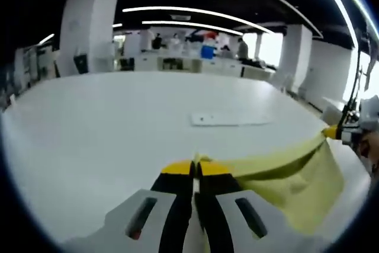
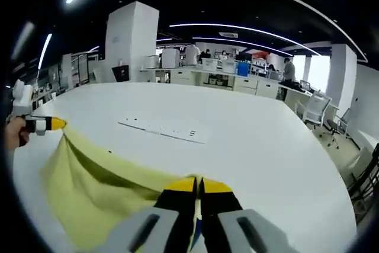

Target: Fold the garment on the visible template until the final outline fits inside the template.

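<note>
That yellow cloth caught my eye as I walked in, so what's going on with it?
A person is holding the yellow garment stretched between two handheld grippers above a white table. The left gripper is shut on one edge, the right gripper shut on another, and the cloth sags between them. A flat white strip lies farther out on the table.

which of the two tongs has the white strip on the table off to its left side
The right tongs: in their view the white strip lies left of the tips. From the left tongs it lies to the right. Both grip the yellow cloth.
</note>
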The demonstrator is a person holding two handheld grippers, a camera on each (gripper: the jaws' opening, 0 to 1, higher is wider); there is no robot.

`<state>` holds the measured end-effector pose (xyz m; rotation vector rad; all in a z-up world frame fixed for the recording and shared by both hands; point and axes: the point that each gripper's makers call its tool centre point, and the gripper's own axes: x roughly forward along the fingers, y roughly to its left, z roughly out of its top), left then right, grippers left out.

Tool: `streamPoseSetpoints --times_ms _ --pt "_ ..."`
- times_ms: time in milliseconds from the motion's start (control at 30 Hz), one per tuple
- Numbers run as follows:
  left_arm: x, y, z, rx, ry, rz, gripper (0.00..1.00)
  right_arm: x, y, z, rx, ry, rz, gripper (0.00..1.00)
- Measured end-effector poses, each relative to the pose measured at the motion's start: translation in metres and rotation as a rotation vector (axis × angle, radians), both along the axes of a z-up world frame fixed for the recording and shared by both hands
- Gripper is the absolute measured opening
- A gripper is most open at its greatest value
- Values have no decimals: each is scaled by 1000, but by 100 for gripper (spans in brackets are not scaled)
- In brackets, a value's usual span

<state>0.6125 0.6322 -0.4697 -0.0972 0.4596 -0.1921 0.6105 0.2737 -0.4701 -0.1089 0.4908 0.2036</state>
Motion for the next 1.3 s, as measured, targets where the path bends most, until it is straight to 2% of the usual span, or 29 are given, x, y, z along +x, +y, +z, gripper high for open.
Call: streamPoseSetpoints --times_ms 267,467,667,1067,1200,1267,1300 --pt "9 2 -23 -5 44 36 0 13 -2 -27 24 43 -40 0" --pt "5 -2 -30 -43 68 74 0 13 -5 -40 29 70 -60 0" --pt "7 -1 -41 -49 95 96 0 16 -6 -51 48 95 -74 0" --pt "9 -1 -46 -44 111 80 0 12 -5 -60 50 128 -64 0" --pt "11 -2 -44 -39 99 43 0 13 -5 -62 60 135 -55 0" --pt "13 -9 -40 -64 77 -25 1 14 -6 -61 72 136 -53 0" --pt "13 -5 -39 -74 81 -5 2 15 -6 -60 73 135 -51 0"
